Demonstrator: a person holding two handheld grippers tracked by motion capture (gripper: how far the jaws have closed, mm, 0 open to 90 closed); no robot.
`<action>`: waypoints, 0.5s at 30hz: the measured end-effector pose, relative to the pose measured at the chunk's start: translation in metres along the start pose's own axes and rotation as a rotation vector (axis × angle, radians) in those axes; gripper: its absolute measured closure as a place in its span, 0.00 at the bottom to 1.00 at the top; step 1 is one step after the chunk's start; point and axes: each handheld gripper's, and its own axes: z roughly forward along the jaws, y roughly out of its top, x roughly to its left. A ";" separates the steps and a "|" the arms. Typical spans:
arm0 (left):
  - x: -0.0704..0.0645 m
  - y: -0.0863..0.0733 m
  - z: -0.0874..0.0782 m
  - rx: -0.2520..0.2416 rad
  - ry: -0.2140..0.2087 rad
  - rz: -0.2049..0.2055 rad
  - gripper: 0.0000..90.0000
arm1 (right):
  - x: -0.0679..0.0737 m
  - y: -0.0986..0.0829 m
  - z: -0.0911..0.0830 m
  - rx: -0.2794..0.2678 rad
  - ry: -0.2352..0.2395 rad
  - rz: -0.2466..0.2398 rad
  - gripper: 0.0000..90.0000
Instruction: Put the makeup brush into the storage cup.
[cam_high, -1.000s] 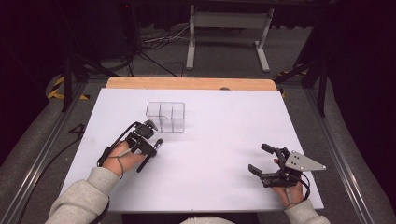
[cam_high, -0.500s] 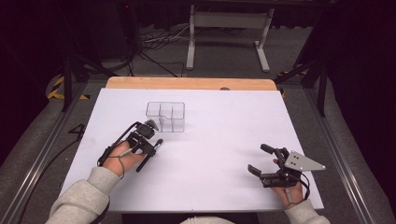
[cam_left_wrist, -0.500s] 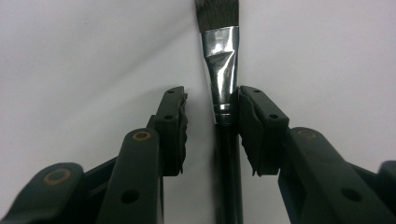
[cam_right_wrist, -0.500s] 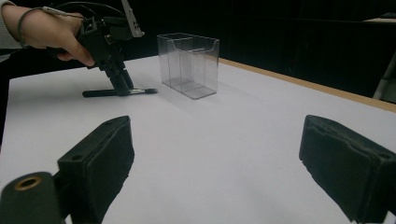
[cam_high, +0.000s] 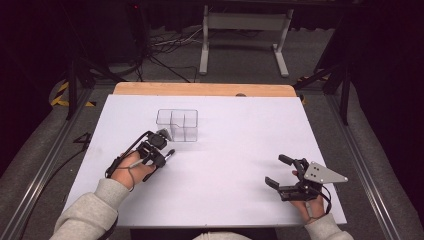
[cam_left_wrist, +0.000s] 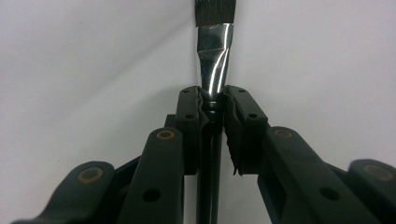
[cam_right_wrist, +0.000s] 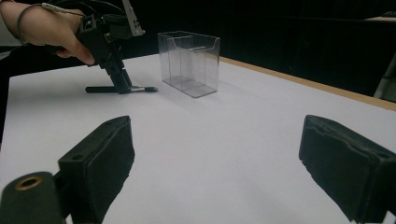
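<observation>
**Left tool clamped on the brush, box just ahead**

The left tool (cam_left_wrist: 212, 100) is closed on a brush (cam_left_wrist: 214, 70), its pads gripping the dark handle right where the shiny metal ferrule begins. In the left gripper view the brush runs straight up between the jaws, ferrule and dark bristles leading away from the hand, handle trailing back under it. In the right gripper view the brush (cam_right_wrist: 122, 88) lies flat on the white surface (cam_high: 240, 150), its long axis level, bristle end toward the clear box (cam_right_wrist: 189, 63) and handle end away from it. The box stands upright near the far side, just beyond the brush tip and apart from it; it has divided compartments.

If the brush is to go into the box, the grip looks centred and firm, which is good. I would lift straight up first so the bristles clear the surface, then turn the wrist until the long axis stands vertical before moving over a compartment. The box is light and could slide if nudged.

The right tool (cam_high: 283, 171) rests well apart, jaws spread wide, holding nothing.
</observation>
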 end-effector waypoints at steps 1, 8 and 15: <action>0.000 0.000 0.000 0.002 0.000 0.001 0.85 | 0.000 0.000 0.000 0.001 0.000 0.000 0.12; 0.000 0.000 -0.001 0.006 -0.007 0.003 0.86 | 0.000 0.000 0.000 0.003 0.000 0.001 0.12; -0.002 -0.001 -0.006 -0.021 -0.003 0.010 0.86 | 0.000 0.000 0.000 0.005 -0.003 0.002 0.12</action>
